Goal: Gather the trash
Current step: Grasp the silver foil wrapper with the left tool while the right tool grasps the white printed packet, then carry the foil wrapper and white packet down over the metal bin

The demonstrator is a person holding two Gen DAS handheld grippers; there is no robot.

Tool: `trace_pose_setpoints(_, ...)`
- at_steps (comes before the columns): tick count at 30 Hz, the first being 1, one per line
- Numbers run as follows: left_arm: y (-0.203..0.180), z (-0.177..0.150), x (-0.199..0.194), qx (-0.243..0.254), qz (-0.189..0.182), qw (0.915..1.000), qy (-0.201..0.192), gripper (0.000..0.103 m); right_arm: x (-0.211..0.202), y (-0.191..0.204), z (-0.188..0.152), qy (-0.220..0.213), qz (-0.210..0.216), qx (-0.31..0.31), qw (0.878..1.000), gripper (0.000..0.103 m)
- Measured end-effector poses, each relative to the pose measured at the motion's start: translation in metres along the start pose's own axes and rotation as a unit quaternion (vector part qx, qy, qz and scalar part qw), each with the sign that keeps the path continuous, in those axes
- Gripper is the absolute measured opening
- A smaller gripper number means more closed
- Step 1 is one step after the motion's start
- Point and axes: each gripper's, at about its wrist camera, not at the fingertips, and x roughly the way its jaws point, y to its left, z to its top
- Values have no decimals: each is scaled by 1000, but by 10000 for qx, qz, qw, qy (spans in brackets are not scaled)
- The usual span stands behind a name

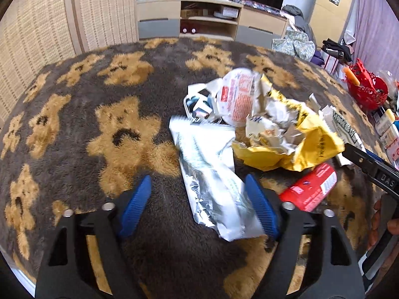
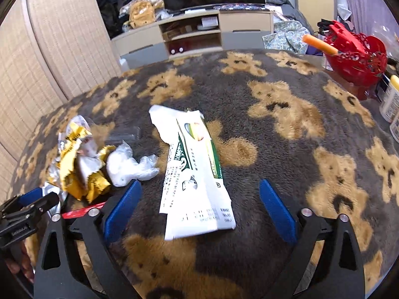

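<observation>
Trash lies on a grey rug with tan bears [image 1: 74, 114]. My left gripper [image 1: 199, 186] is open, its blue fingers either side of the near end of a silver foil wrapper [image 1: 212, 174]. Beyond it lie a crumpled yellow bag [image 1: 299, 142], a round white lid with red print [image 1: 237, 97] and a red packet [image 1: 309, 189]. My right gripper [image 2: 199, 191] is open around a white and green wrapper [image 2: 194, 179]. To its left lie a crumpled white plastic bag [image 2: 127, 167] and the yellow bag [image 2: 77, 164].
A red openwork basket [image 2: 356, 57] with an orange stick and some bottles [image 2: 391, 99] stand at the right. A beige TV cabinet [image 1: 207, 22] and piled clothes [image 1: 296, 42] lie beyond the rug. A woven screen [image 1: 49, 25] stands on the left.
</observation>
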Motion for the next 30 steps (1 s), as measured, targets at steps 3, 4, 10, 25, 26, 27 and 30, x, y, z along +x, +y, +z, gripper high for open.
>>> trace_pose_setpoints(3, -1, -2, 4, 47, -154, 9999, 11, 59, 12, -1, -2, 181, -54, -10, 9998, 75)
trace_pose_setpoints(4, -2, -3, 4, 77, -186, 9998, -4, 56, 14, -1, -3, 210, -69, -19, 9998, 66)
trace_pose_setpoints(10, -15, -9, -4, 303, -273, 9992, -54, 29, 7, -6, -9, 117, -108, -75, 9998, 51)
trace_pose_setpoints(25, -11, -80, -63, 298, -449, 9985, 63, 20, -67, -2, -73, 148, 21, -139, 9998, 51)
trace_pose_setpoints(26, -12, -87, -70, 310, -467, 9984, 60, 19, -72, -1, -79, 155, 58, -138, 9998, 51)
trace_pose_setpoints(27, -14, -93, -76, 312, -484, 9983, 50, 19, -80, 1, -86, 154, 114, -118, 9997, 51)
trace_pose_setpoints(30, -18, -110, -101, 312, -555, 9980, -20, 18, -103, 5, -102, 112, 239, -44, 9996, 51)
